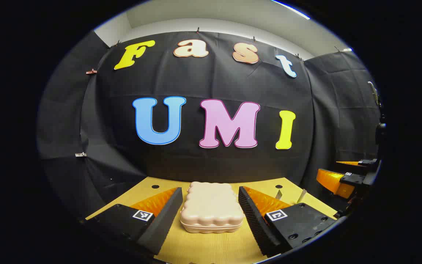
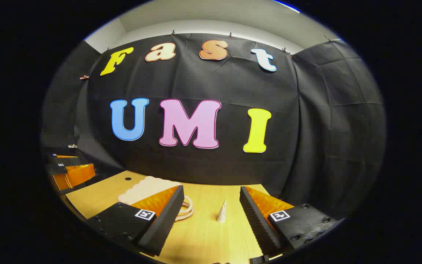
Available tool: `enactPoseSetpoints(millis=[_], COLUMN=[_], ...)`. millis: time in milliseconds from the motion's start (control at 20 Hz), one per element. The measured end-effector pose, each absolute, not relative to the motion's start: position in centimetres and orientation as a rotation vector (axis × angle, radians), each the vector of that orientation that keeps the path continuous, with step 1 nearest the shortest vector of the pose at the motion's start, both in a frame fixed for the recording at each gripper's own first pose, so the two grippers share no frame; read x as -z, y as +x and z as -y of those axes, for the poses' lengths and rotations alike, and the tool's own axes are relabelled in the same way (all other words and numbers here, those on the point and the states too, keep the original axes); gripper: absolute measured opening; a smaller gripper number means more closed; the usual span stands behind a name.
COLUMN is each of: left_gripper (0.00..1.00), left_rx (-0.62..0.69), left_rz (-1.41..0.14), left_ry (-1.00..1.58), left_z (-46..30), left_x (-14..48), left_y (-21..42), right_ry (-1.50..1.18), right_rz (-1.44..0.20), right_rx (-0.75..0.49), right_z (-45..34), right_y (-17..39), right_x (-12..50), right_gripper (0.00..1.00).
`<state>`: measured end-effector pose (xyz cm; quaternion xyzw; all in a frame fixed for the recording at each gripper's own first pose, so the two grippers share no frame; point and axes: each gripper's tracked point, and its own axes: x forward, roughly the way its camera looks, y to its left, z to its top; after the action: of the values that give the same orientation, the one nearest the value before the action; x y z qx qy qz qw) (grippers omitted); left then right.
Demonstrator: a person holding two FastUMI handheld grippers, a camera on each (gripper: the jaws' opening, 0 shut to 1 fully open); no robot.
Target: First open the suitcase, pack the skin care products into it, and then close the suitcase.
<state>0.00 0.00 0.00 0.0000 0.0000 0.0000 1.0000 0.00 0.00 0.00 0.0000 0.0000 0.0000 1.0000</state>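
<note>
Suitcase [image 1: 211,209]: closed, on table [image 1: 211,245], between spread fingers of left gripper [image 1: 209,211]. Right gripper [image 2: 211,216]: spread, empty, near cone-shaped tube [image 2: 222,212]. Opening, packing, closing all remain.

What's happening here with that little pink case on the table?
A person holds a claw in each hand over a wooden table. The left claw is open, straddling a closed pink suitcase. The right claw is open, facing a small cone-shaped tube. Nothing is gripped yet.
</note>
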Motion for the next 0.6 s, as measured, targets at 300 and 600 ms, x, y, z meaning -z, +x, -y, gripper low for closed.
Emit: enactPoseSetpoints(millis=[300, 600], left_gripper=[0.96, 0.96], left_rx=[0.000, 0.024], left_rz=[-0.018, -0.047], left_ry=[0.010, 0.013], left_z=[1.0, 3.3], left_x=[0.4, 1.2], left_y=[1.3, 3.2], right_ry=[-0.005, 0.008], right_rz=[-0.018, -0.033], right_rx=[-0.015, -0.001], right_z=[1.1, 3.3], right_y=[0.6, 1.3], right_x=[1.0, 1.9], right_gripper=[0.97, 0.96])
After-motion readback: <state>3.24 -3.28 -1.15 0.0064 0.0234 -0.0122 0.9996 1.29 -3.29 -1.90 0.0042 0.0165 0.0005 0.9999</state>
